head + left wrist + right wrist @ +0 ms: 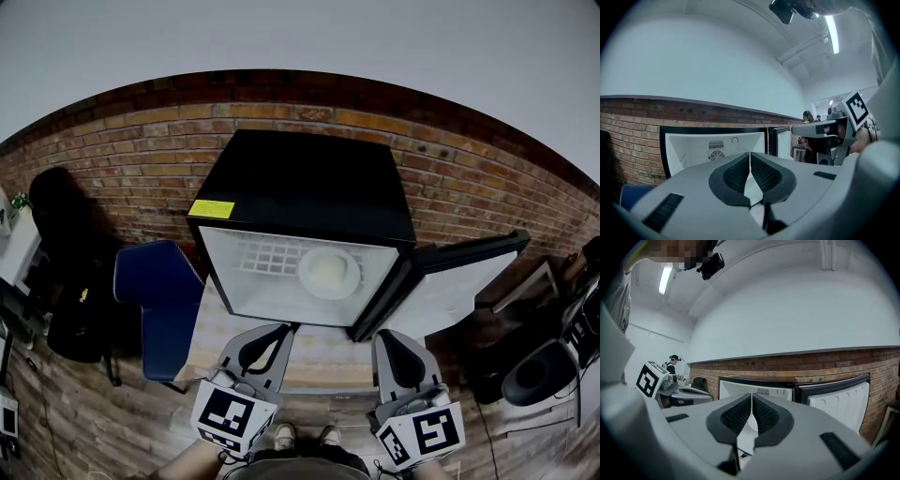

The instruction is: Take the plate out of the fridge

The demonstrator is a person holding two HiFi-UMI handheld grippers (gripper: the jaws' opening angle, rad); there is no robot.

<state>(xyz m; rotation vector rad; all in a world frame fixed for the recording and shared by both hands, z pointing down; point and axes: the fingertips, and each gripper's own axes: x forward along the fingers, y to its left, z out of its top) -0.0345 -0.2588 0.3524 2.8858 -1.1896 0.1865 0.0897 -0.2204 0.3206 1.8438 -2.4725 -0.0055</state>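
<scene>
Nearest, the left gripper (284,330) and right gripper (386,337) hover side by side, jaws clenched on nothing. Beyond them the fridge (309,187) stands with its door (450,281) open. The plate (329,272) sits on the wire shelf (265,255) inside. In both gripper views the jaws largely hide it.

Research lab or data-collection room, industrial shell.
Bare brick wall (141,150); white ceiling (717,28) with strip light (832,35); mini fridge (309,187) on wooden desk (319,361); blue chair (159,291); second person (673,363) wearing head-mounted gear at another station.
</scene>
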